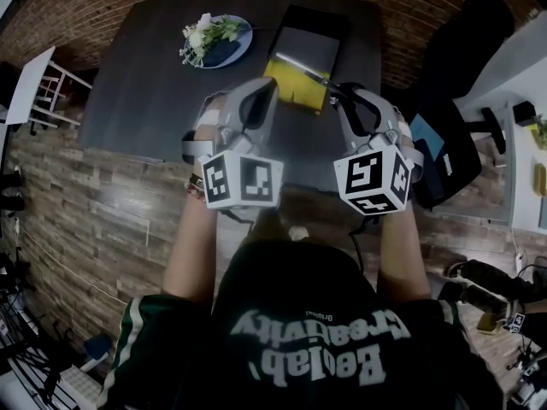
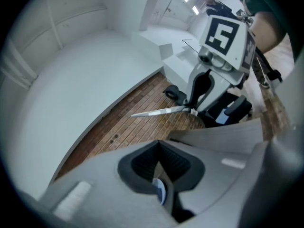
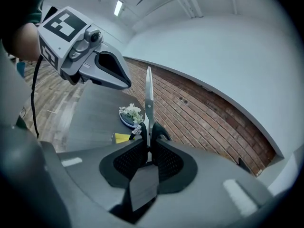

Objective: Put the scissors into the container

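R tool clenched on scissors near handles. Blades stick out fwd past jaw tips, in air over table, short of container. L tool clenched, empty. To do well: firm grip, carry over container, blade tips inside rim before release.

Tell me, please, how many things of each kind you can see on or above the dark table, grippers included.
Grippers: 2 (left gripper, right gripper)
Scissors: 1, held in the right gripper
Plate of flowers: 1
Dark container: 1
Yellow item: 1
Total: 6
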The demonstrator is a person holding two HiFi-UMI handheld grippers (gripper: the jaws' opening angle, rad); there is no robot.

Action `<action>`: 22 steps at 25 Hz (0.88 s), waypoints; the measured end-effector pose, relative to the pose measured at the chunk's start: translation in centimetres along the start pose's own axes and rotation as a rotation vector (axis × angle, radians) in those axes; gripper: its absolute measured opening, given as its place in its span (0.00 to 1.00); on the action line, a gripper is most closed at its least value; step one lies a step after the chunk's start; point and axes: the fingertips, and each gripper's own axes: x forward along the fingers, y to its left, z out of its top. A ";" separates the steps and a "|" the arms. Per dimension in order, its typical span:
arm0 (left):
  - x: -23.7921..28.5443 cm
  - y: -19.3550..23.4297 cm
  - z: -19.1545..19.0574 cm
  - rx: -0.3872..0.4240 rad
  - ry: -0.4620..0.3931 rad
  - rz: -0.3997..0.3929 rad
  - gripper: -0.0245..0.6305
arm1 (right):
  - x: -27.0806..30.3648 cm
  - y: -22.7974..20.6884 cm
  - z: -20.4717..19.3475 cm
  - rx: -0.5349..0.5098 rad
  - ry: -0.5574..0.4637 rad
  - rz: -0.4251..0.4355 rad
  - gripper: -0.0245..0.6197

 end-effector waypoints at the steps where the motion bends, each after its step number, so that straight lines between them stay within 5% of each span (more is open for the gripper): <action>1: 0.5 0.2 -0.3 -0.001 -0.001 -0.004 0.04 | 0.6 0.0 0.0 0.001 0.006 0.005 0.16; 22: 9.5 3.0 -8.6 -0.056 0.019 -0.124 0.04 | 13.7 1.6 -2.5 0.080 0.206 0.154 0.16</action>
